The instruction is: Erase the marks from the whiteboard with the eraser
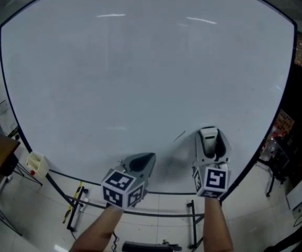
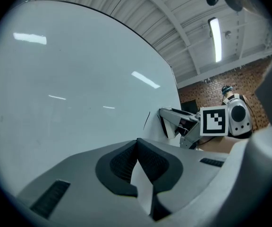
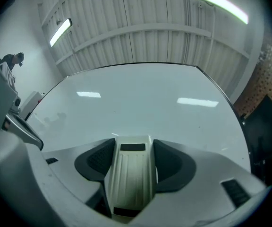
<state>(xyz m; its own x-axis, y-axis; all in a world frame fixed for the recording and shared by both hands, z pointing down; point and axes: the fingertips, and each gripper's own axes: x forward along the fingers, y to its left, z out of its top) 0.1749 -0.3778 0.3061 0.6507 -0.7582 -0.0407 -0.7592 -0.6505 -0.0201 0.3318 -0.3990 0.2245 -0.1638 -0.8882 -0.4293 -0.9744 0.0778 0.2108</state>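
Low right on the whiteboard, right gripper is clamping the eraser beside a short mark, likely needing a flat leftward sweep; left gripper is idling closed, empty.

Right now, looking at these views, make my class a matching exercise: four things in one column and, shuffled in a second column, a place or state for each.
Things
1. left gripper
2. right gripper
3. eraser
4. short dark mark

Places and states
A. held between two jaws
B. jaws together, nothing between them
C. on the whiteboard, left of the eraser in the head view
D. shut on a cream-coloured thing

Pairs: 1-B, 2-D, 3-A, 4-C.
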